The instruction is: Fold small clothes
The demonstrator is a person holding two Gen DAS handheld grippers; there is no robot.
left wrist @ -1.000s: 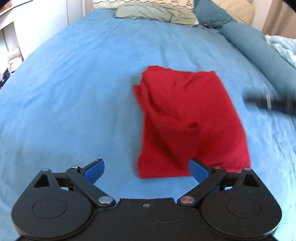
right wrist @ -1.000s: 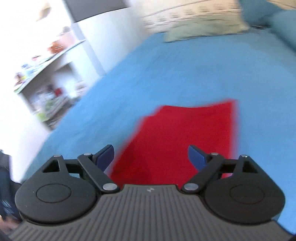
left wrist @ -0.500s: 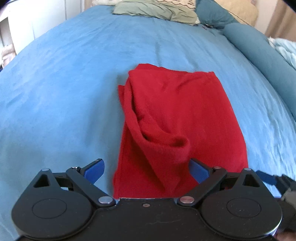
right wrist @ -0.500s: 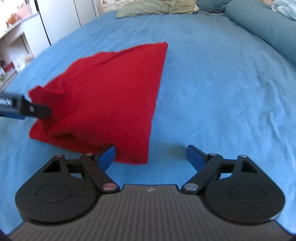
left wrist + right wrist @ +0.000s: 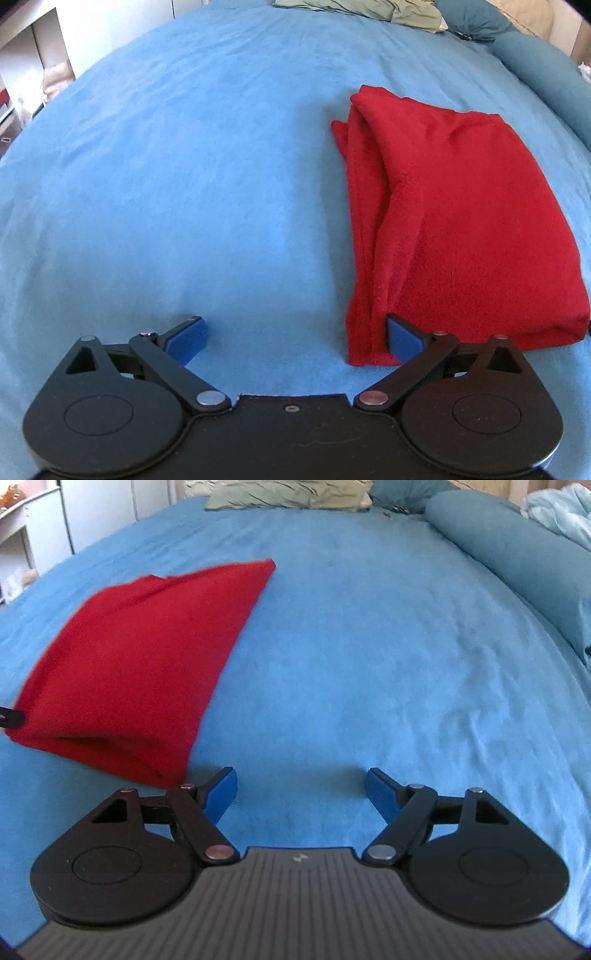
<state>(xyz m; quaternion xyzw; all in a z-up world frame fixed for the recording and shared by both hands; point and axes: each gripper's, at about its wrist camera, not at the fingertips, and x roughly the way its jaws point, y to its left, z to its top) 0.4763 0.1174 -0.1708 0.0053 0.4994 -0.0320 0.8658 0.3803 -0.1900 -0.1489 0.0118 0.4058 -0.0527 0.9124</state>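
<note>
A red folded garment [image 5: 454, 221] lies on the blue bedspread [image 5: 184, 166], to the right in the left wrist view, with bunched folds along its left edge. My left gripper [image 5: 295, 338] is open and empty; its right fingertip [image 5: 402, 338] sits at the garment's near left corner. In the right wrist view the garment [image 5: 140, 657] lies to the left. My right gripper [image 5: 299, 788] is open and empty over bare bedspread [image 5: 369, 664], just right of the garment's near right corner. A dark tip of the left gripper [image 5: 11, 718] shows at the left edge.
Green and patterned pillows [image 5: 284, 494] lie at the bed's head. A long teal bolster [image 5: 517, 561] runs along the right side, with a pale blue duvet [image 5: 561, 506] behind. White shelving [image 5: 29, 74] stands left of the bed.
My left gripper has shifted left, so the garment now sits to its right. My right gripper has moved slightly right, off the garment's near corner. Both stay open.
</note>
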